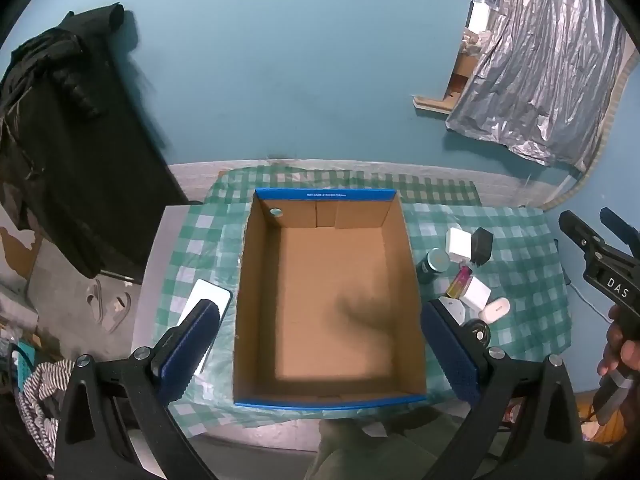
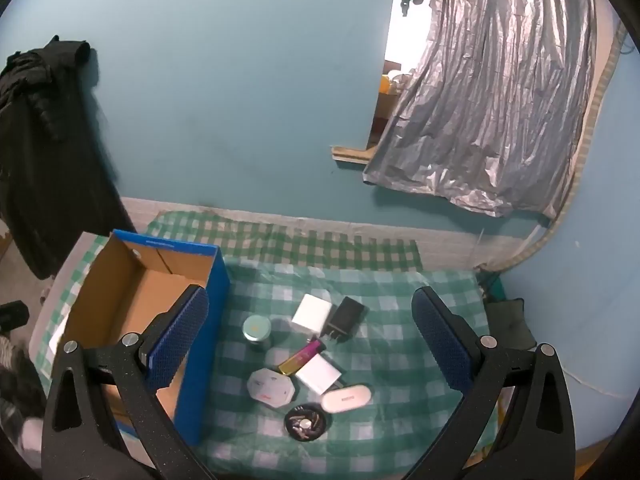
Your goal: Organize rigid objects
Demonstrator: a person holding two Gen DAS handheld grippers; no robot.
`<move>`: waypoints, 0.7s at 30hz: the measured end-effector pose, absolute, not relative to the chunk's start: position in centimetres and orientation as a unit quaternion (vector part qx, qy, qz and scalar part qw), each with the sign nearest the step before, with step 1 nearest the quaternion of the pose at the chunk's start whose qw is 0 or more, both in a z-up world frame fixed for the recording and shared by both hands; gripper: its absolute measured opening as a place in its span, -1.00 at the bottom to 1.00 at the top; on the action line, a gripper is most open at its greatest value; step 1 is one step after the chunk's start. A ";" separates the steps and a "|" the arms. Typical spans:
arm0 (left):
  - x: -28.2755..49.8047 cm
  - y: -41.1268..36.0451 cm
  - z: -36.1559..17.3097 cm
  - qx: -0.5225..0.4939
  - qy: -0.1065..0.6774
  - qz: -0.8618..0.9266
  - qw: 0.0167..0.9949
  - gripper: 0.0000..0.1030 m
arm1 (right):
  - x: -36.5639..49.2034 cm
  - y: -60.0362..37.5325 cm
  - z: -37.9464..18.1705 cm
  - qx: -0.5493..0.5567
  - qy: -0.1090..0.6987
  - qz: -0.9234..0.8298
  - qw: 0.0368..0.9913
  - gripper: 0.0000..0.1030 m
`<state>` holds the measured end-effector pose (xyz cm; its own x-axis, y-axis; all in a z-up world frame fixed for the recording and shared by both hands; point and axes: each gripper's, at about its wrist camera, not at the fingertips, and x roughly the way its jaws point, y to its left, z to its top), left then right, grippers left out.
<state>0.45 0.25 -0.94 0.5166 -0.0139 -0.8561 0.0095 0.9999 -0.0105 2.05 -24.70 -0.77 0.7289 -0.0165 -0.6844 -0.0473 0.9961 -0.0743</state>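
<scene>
An open cardboard box with blue outer sides [image 1: 256,280] [image 2: 208,320] stands on the green checked cloth; its inside is bare. My left gripper [image 1: 320,336] is open above the box, holding nothing. To the box's right lie a white charger [image 2: 312,312], a black charger [image 2: 347,316], a teal-lidded jar [image 2: 257,330], a pink-and-gold lighter [image 2: 301,356], a second white block [image 2: 319,374], a white octagonal piece [image 2: 271,388], a white oval case [image 2: 347,398] and a black round disc [image 2: 306,422]. My right gripper [image 2: 310,336] is open above this cluster, holding nothing.
A white phone [image 1: 202,312] lies on the cloth left of the box. Black clothing [image 1: 60,140] hangs at the left wall. A silver curtain [image 2: 492,100] hangs over the doorway at the right. The right gripper also shows in the left wrist view [image 1: 592,240].
</scene>
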 end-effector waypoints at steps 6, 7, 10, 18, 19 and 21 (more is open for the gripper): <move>0.6 0.5 -0.9 -0.003 0.493 -0.005 0.870 0.97 | 2.2 -24.6 -0.8 -0.046 0.371 0.011 0.928 0.96; 0.7 0.5 -1.0 -0.004 0.493 -0.005 0.870 0.97 | 2.2 -24.6 -0.8 -0.047 0.371 0.011 0.927 0.96; 0.7 0.5 -0.9 -0.004 0.494 -0.006 0.869 0.97 | 2.2 -24.6 -0.8 -0.047 0.372 0.012 0.927 0.96; 0.7 0.4 -0.9 -0.005 0.493 -0.007 0.870 0.97 | 2.2 -24.5 -0.8 -0.048 0.371 0.011 0.927 0.96; 0.7 0.4 -0.9 -0.005 0.493 -0.007 0.870 0.97 | 2.2 -24.5 -0.7 -0.048 0.372 0.011 0.927 0.96; 0.7 0.4 -0.9 -0.005 0.494 -0.006 0.869 0.97 | 2.2 -24.5 -0.8 -0.048 0.371 0.012 0.927 0.96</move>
